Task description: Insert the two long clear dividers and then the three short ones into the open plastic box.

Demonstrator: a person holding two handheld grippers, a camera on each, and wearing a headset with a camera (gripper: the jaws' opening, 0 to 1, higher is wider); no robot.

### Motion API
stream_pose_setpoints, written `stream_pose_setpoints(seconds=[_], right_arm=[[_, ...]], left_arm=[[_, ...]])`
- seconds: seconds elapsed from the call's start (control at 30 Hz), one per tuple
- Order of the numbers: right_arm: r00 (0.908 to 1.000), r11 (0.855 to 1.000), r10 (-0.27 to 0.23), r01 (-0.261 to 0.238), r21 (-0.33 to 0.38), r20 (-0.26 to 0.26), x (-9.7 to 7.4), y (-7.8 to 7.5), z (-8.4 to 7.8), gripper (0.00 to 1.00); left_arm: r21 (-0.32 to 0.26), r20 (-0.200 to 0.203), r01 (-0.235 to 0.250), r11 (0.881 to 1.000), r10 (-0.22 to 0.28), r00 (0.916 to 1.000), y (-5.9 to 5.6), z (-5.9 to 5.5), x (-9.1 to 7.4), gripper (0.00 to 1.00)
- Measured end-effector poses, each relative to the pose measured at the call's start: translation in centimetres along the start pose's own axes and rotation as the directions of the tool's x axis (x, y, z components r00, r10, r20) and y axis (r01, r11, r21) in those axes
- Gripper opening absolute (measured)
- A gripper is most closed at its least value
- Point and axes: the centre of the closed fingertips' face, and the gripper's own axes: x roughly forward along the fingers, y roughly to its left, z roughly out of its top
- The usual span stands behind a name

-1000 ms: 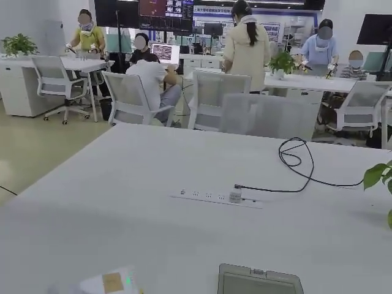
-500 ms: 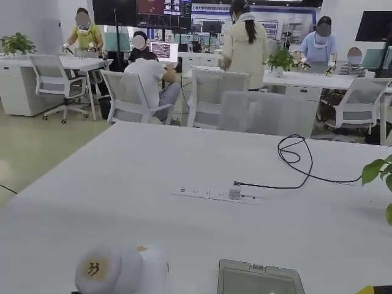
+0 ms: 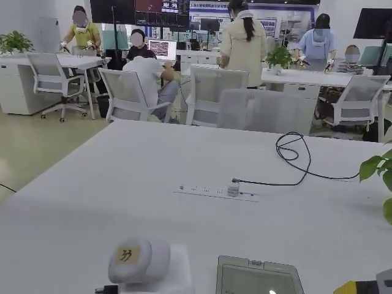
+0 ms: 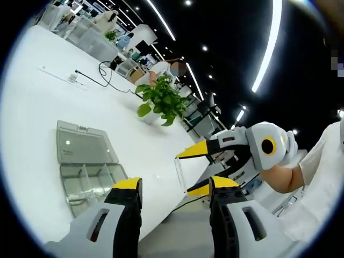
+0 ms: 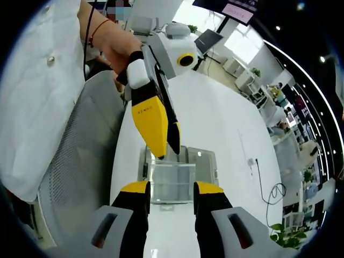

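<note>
The bench [image 3: 184, 159] is smooth, matt white. The box [image 4: 88, 166] at lower left is clear, glossy plastic that catches light glints. The left gripper [image 4: 174, 185] and right gripper [image 5: 173, 188] have hard, pale plastic shells with sheeny yellow tips. The chair [image 5: 80, 161] at left is grey mesh.

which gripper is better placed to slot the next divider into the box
Right. The right gripper seems to hold a clear divider between its jaws, with the open box just ahead. The left gripper is open and empty.
</note>
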Motion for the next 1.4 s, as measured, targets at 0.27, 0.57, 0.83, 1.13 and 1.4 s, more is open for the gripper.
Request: stream_pose_setpoints(seconds=[0.27, 0.57, 0.83, 1.13, 1.4], right_arm=[[0.9999, 1.0, 0.005, -0.005, -0.003, 0.011, 0.1, 0.4, 1.1, 0.33], [0.9999, 0.999, 0.01, -0.01, -0.036, -0.012, 0.2, 0.6, 1.3, 0.33], [0.9994, 0.998, 0.013, -0.014, -0.055, -0.033, 0.3, 0.8, 1.0, 0.33], [0.999, 0.998, 0.008, -0.011, -0.066, -0.043, 0.3, 0.8, 0.9, 0.33], [0.999, 0.997, 0.001, -0.004, -0.076, -0.044, 0.4, 0.6, 1.0, 0.33]], left_arm=[[-0.051, -0.028, 0.009, 0.999, -0.01, 0.9996, -0.3, -1.1, 1.0, 0.22], [-0.078, -0.054, 0.013, 0.997, -0.017, 0.9984, -0.5, -1.6, 1.2, 0.06], [-0.081, -0.064, 0.021, 0.996, -0.026, 0.9976, -0.9, -1.9, 1.4, 0.0], [-0.079, -0.06, 0.0, 0.997, -0.004, 0.9982, -0.8, -1.9, 1.5, 0.0], [-0.099, -0.046, -0.009, 0.995, 0.005, 0.9989, -0.6, -1.6, 1.5, 0.0]])
